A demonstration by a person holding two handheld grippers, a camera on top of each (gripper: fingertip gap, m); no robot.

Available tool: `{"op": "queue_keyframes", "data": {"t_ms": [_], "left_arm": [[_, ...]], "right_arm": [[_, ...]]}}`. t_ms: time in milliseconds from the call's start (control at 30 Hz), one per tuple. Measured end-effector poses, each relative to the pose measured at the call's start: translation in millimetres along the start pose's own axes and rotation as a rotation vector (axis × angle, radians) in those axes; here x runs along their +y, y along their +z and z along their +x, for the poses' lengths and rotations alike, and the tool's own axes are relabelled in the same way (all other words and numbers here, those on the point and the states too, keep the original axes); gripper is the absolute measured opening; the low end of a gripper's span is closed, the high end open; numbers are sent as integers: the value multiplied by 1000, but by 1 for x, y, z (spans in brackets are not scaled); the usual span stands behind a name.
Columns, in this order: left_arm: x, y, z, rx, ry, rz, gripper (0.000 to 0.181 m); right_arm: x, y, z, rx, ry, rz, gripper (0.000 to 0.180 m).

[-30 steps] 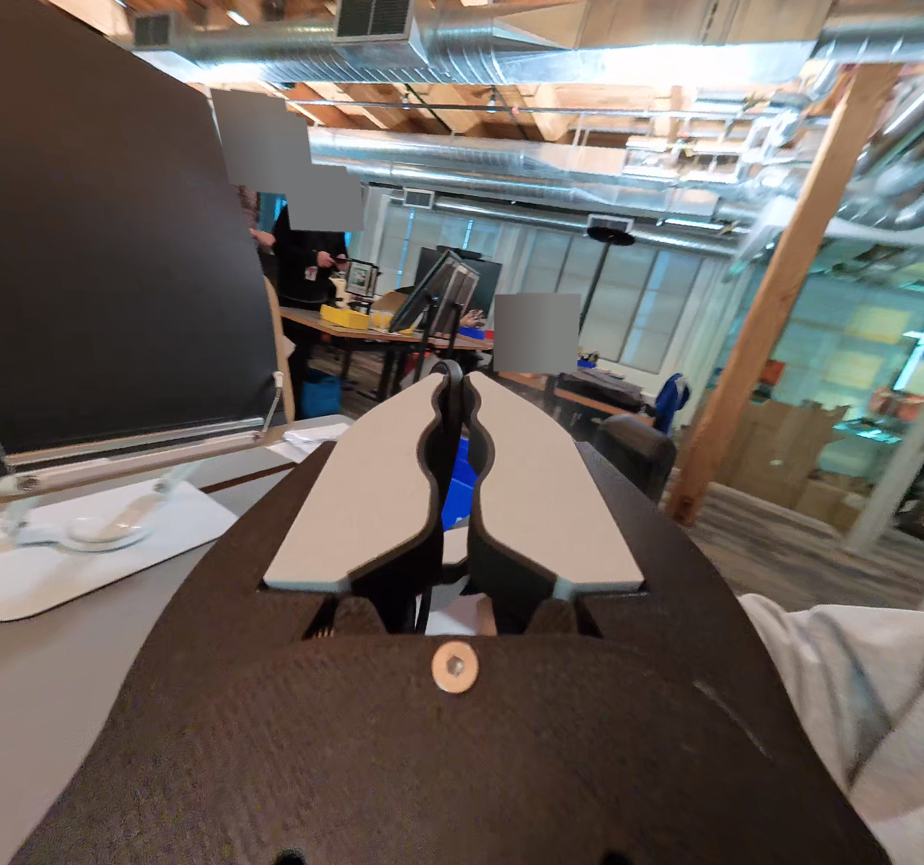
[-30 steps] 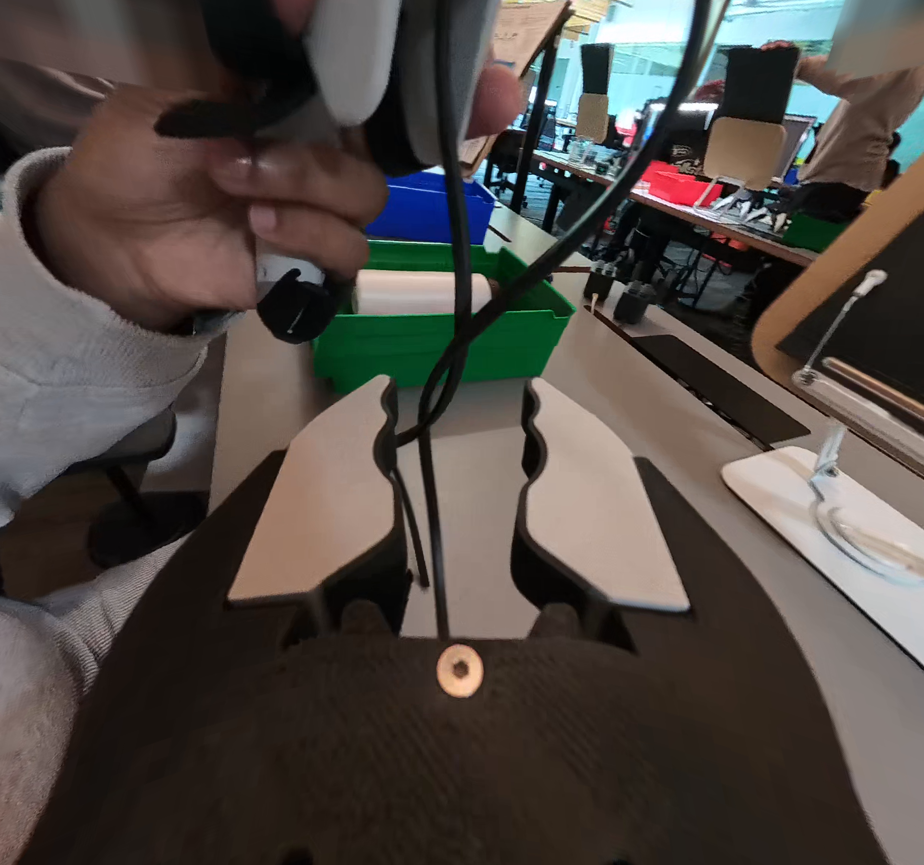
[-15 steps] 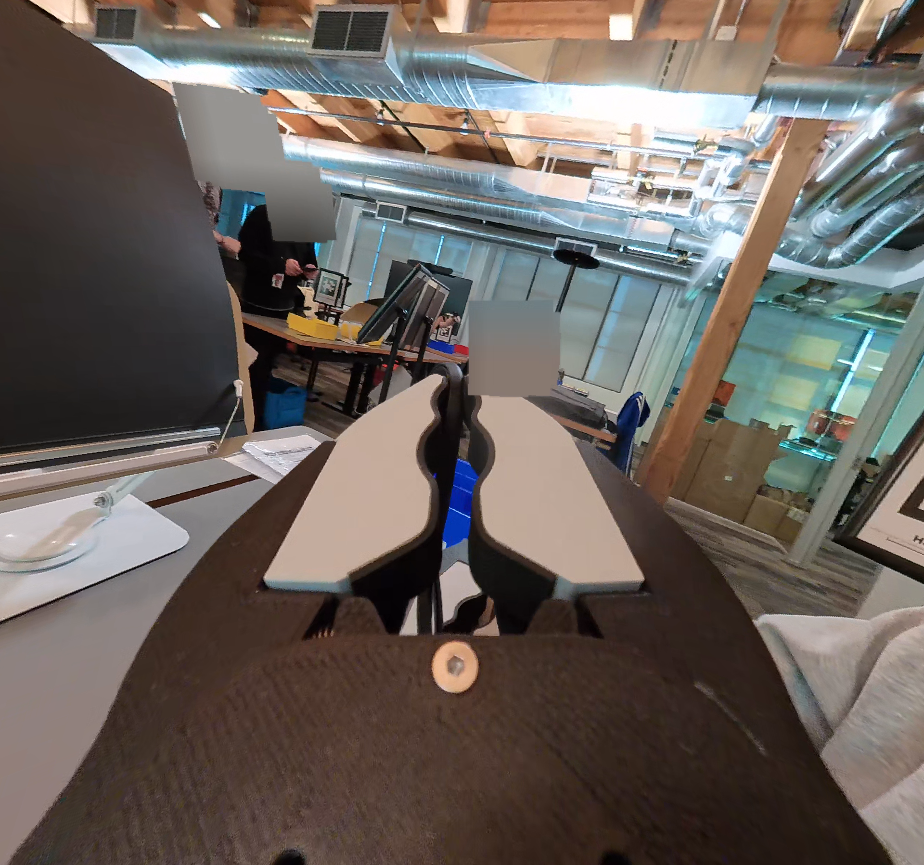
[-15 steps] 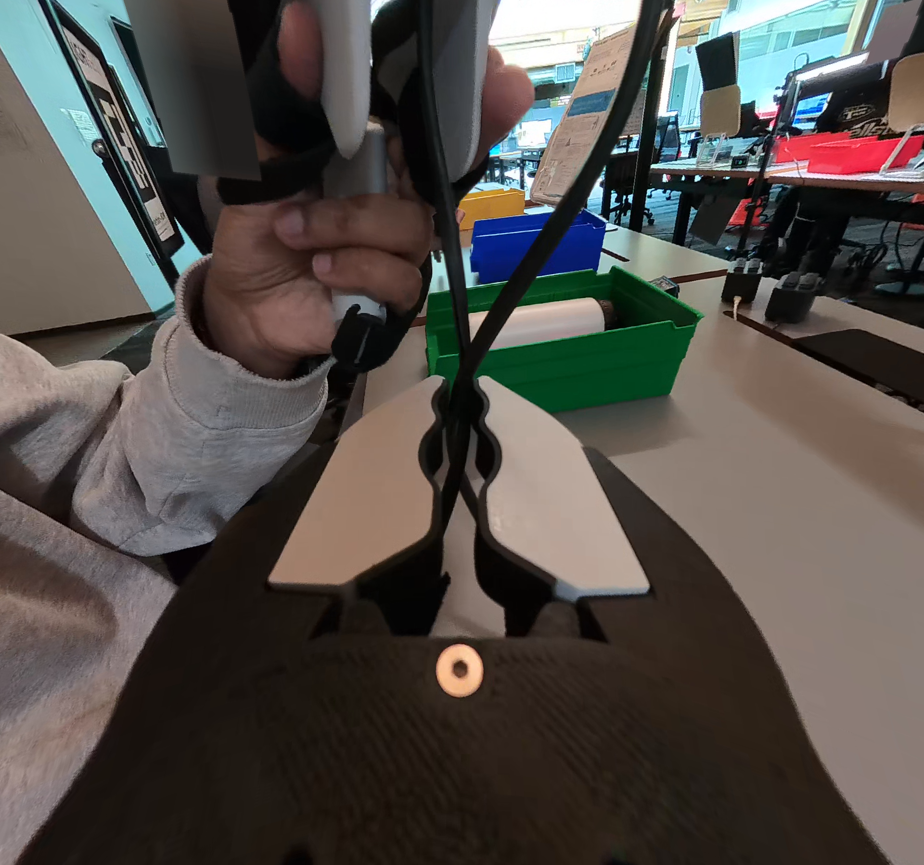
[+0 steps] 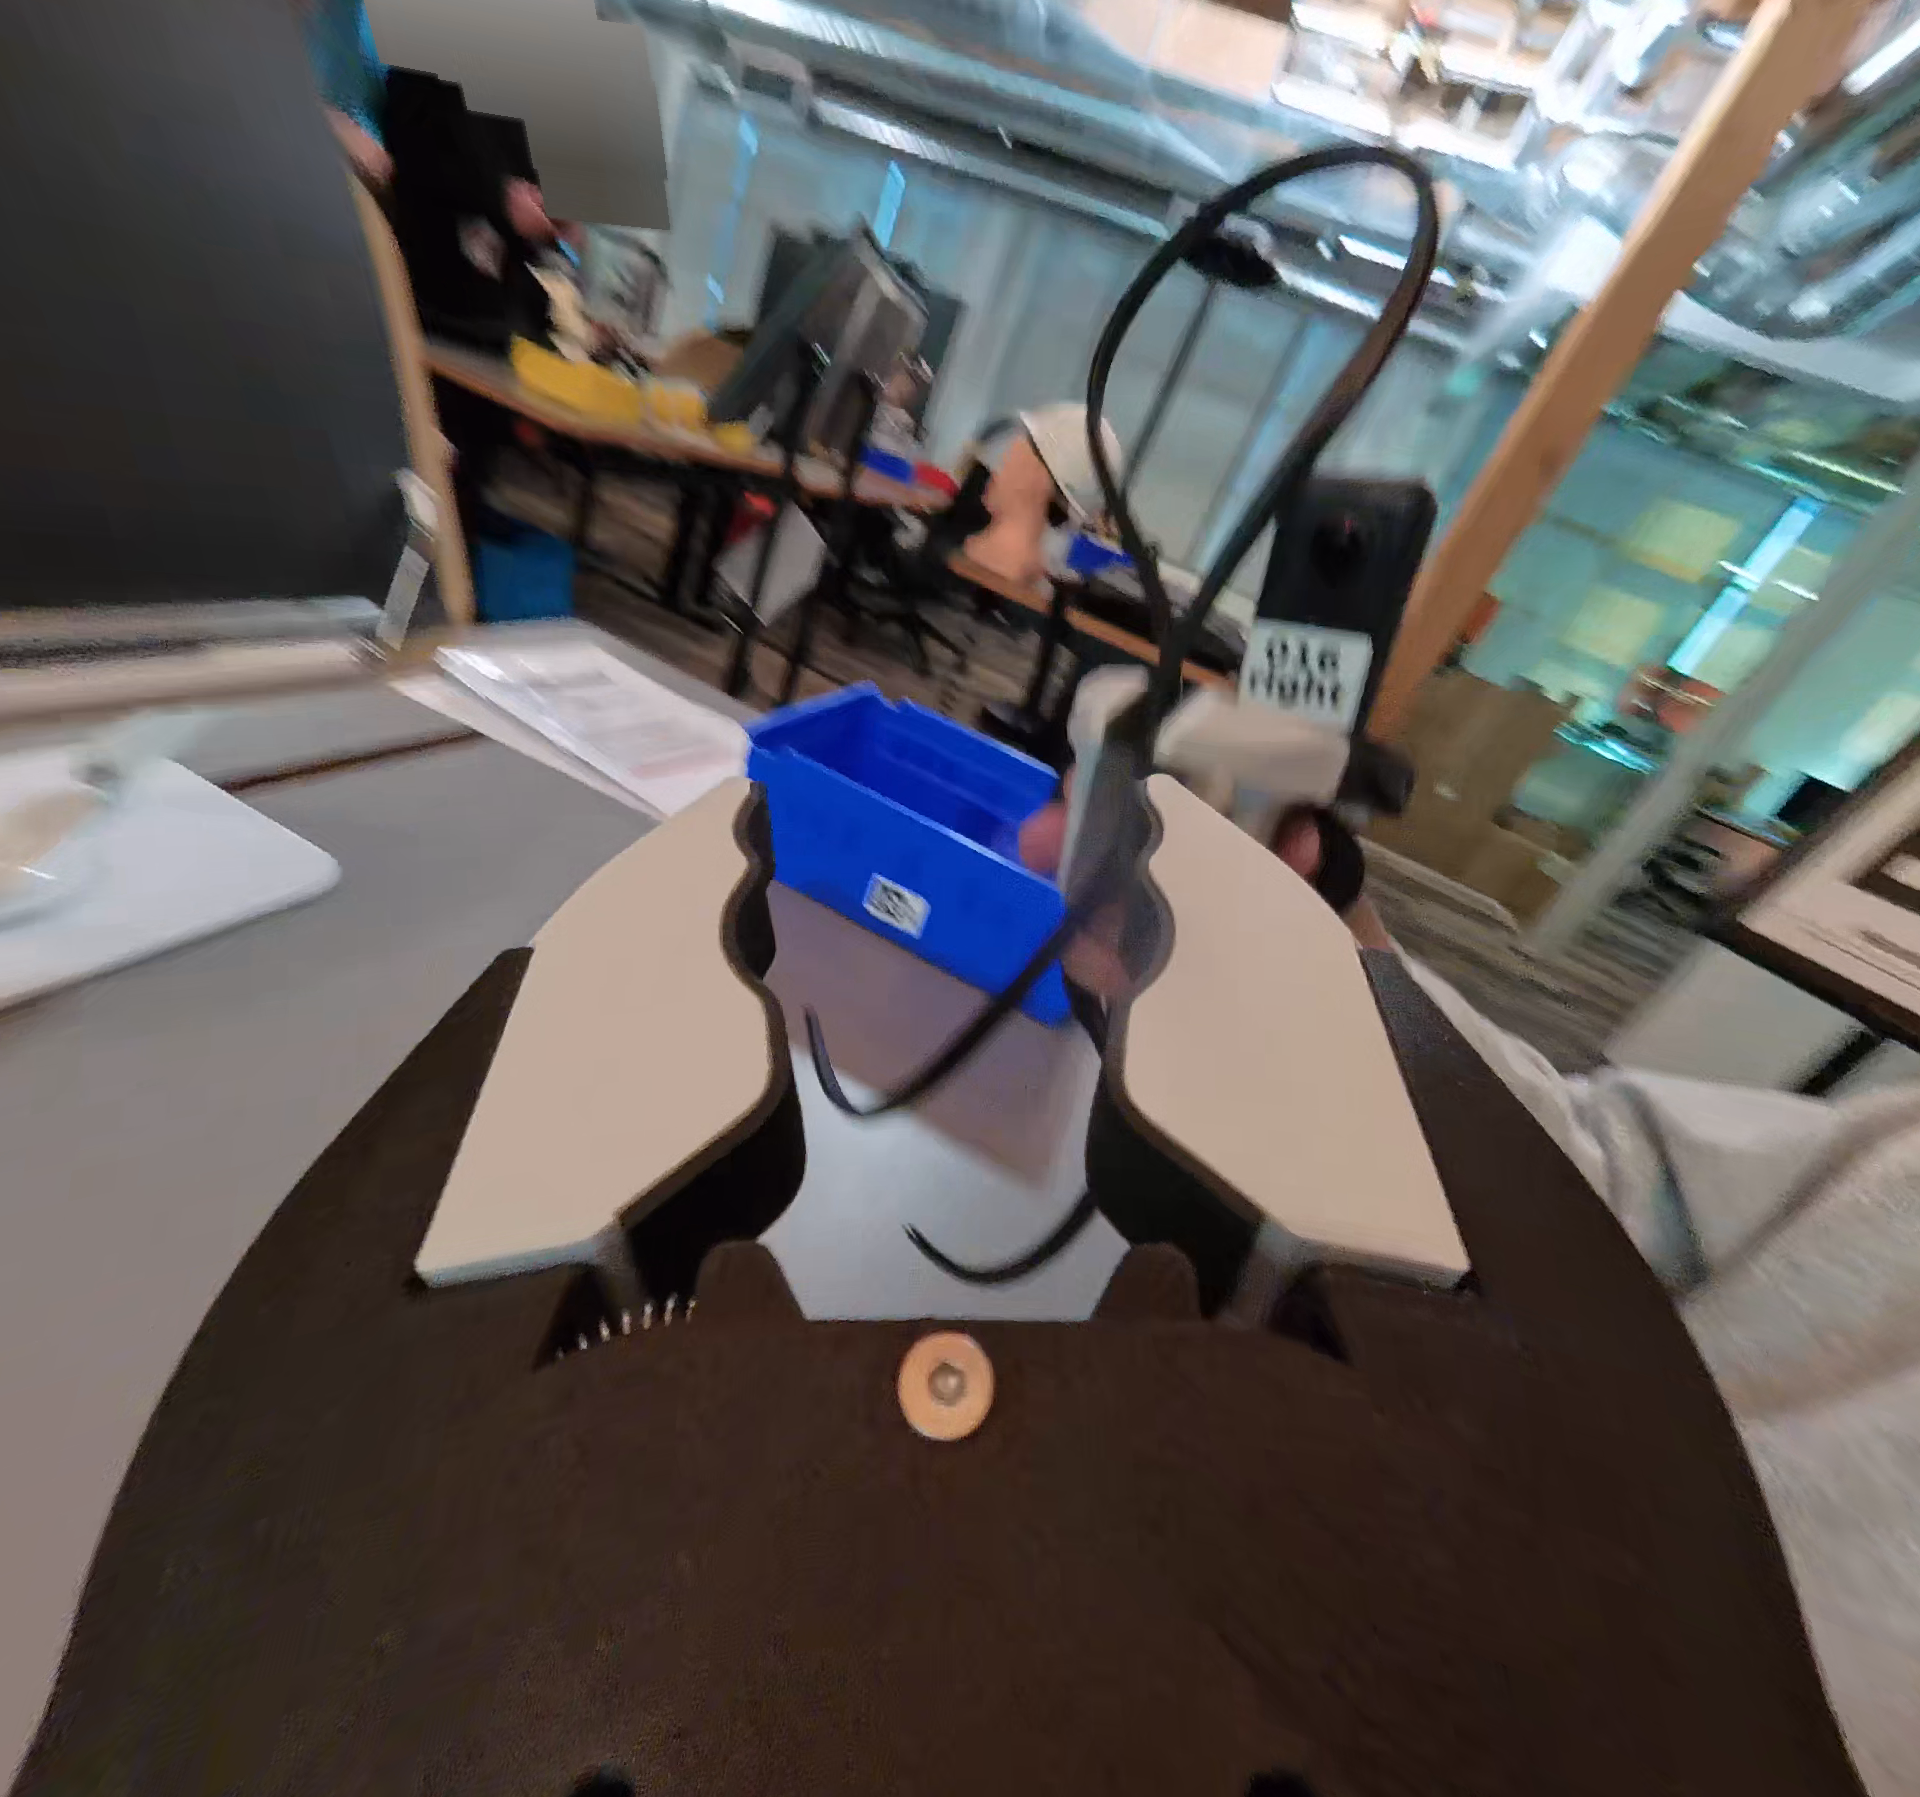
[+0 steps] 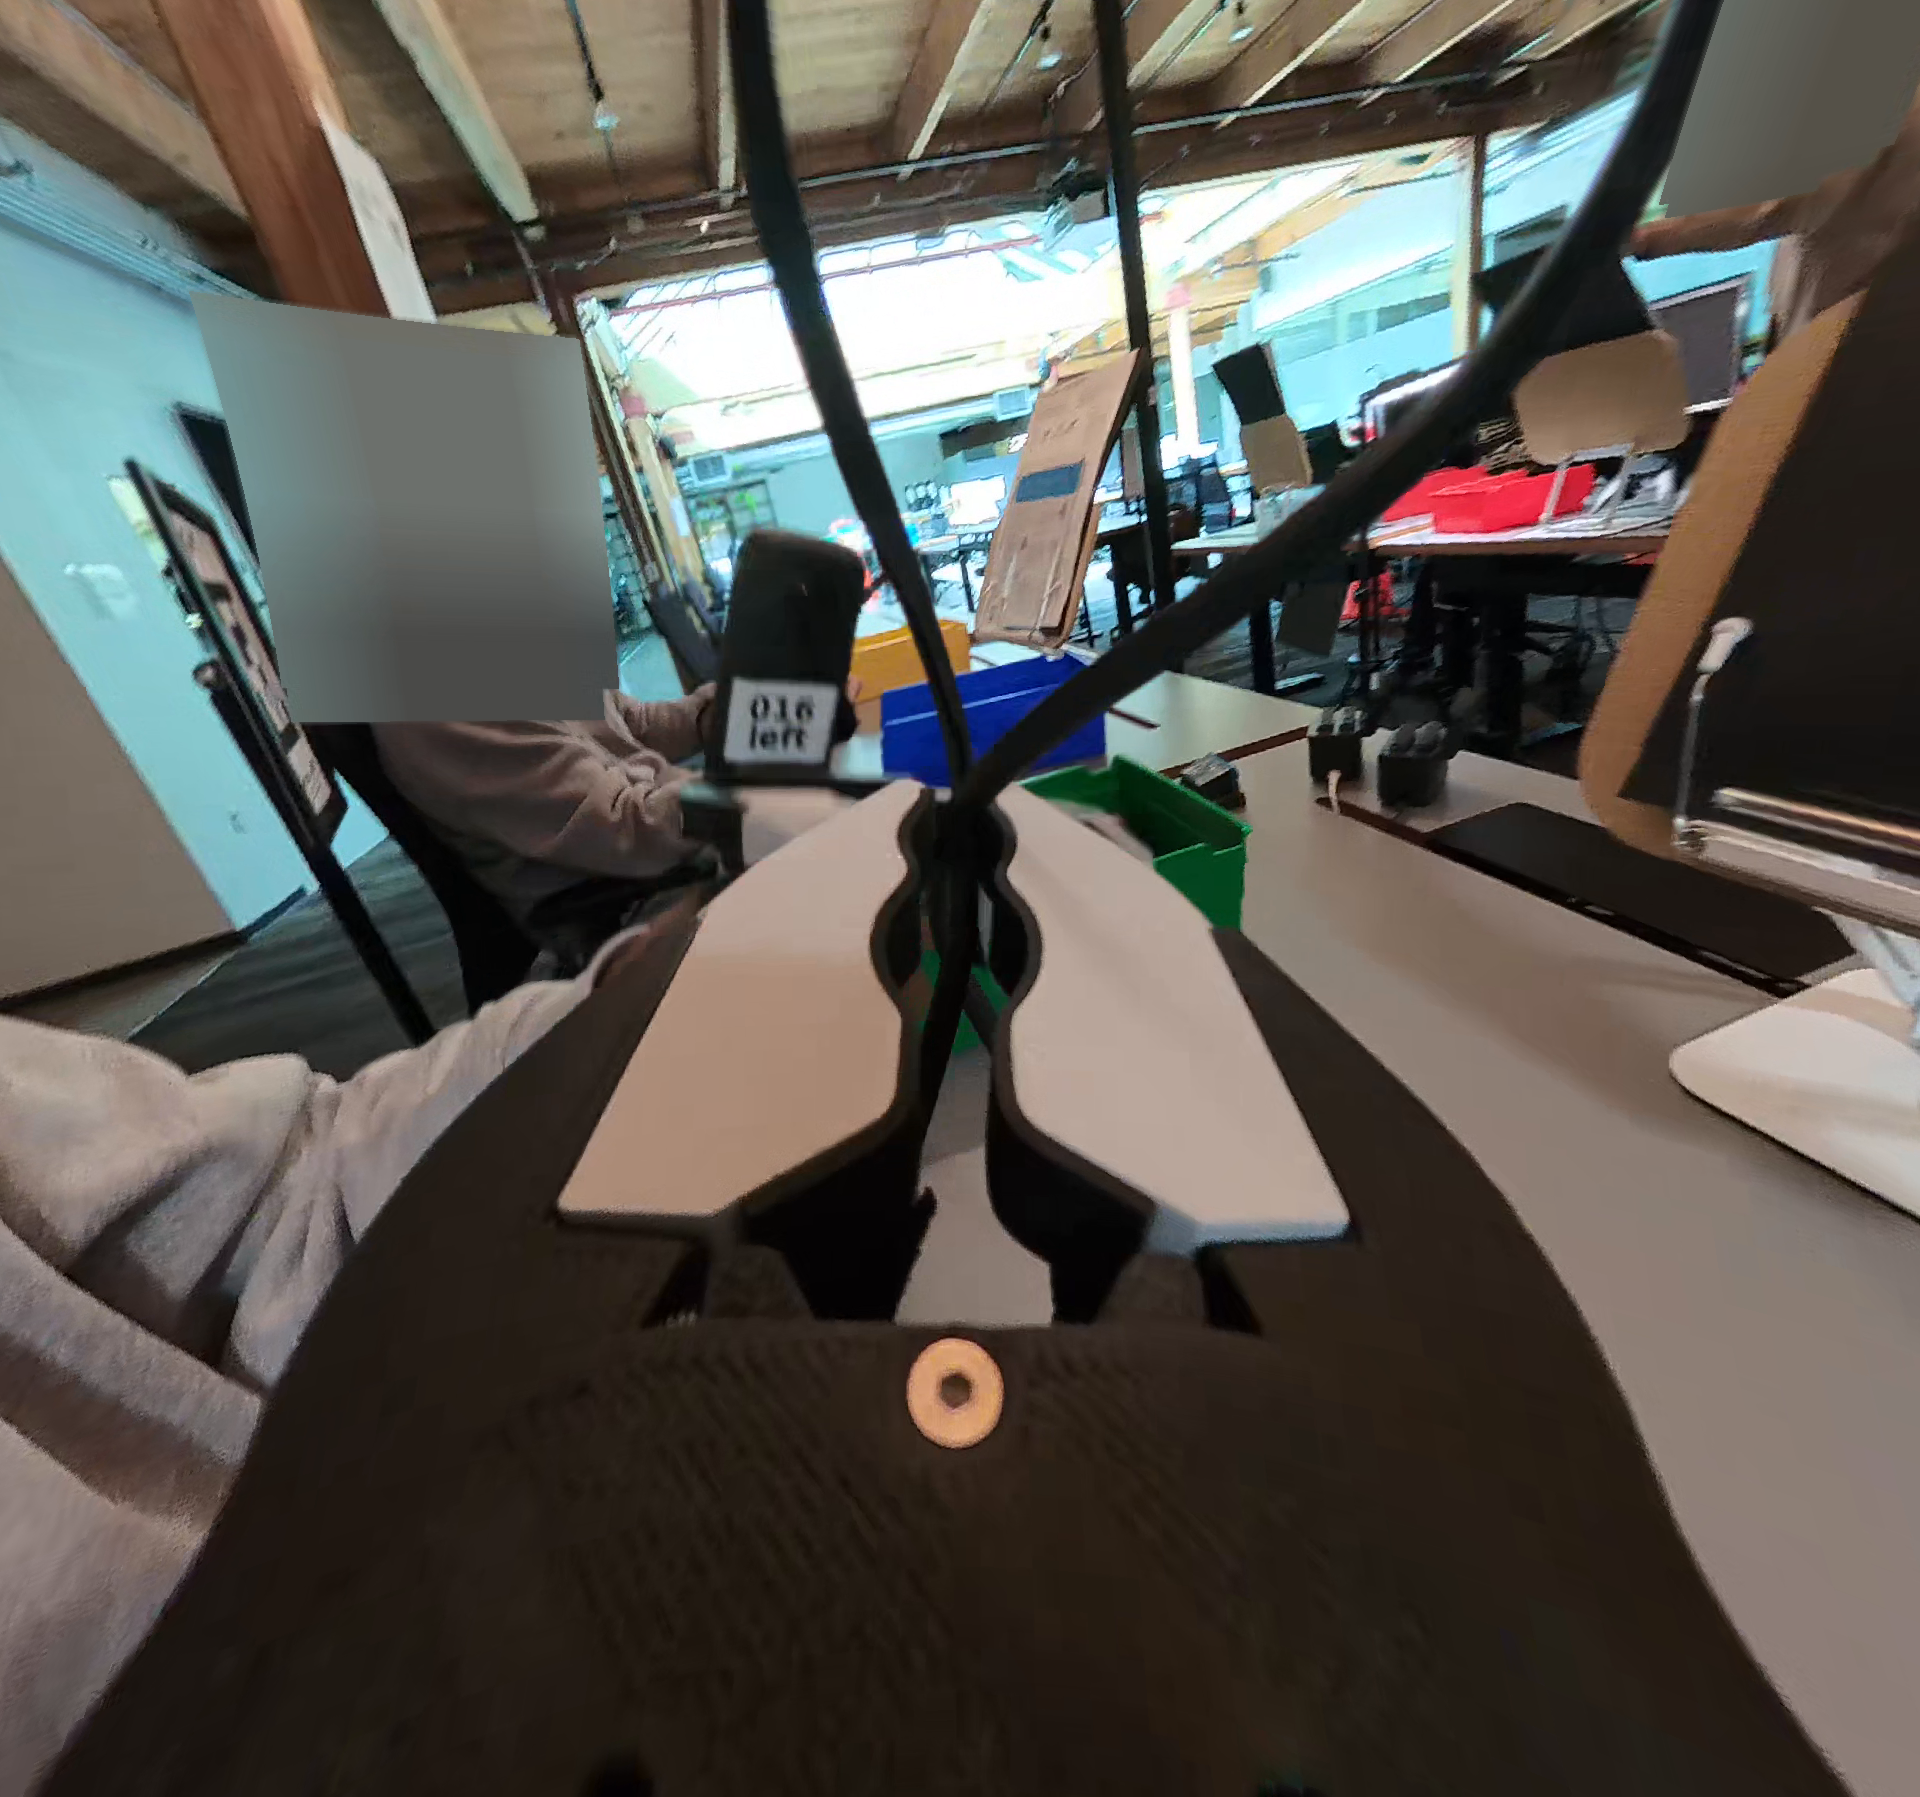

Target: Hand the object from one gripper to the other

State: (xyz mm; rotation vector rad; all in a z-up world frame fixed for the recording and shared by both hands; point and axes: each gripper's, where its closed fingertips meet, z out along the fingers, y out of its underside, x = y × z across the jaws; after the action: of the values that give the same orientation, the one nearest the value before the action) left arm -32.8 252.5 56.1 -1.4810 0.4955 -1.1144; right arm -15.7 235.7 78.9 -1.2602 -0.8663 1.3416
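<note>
Grey tabletop (image 5: 312, 1072) fills the foreground of a workshop with exposed wooden beams overhead. On it sits a blue bin (image 5: 904, 874), the landmark. Nearer the camera than the bin, the left gripper (image 5: 945, 812) stands with its fingers spread wide and empty. To the right of the bin, the right gripper (image 6: 956, 822) has its fingers pressed together on a black cable (image 6: 831, 345), which loops upward above the bin; its loose ends dangle between the left gripper's fingers.
</note>
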Motion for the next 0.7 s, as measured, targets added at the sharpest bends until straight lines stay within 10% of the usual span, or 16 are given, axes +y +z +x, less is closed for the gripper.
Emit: {"op": "queue_keyframes", "data": {"t_ms": [300,433,700], "left_arm": [[85,41,23,74,268,-258,68],[92,42,14,-31,413,-295,20],[90,39,16,3,370,-294,8]], "right_arm": [[-20,-17,16,52,86,66,8],[-22,-19,21,68,94,70,8],[-31,-26,23,84,85,88,8]]}}
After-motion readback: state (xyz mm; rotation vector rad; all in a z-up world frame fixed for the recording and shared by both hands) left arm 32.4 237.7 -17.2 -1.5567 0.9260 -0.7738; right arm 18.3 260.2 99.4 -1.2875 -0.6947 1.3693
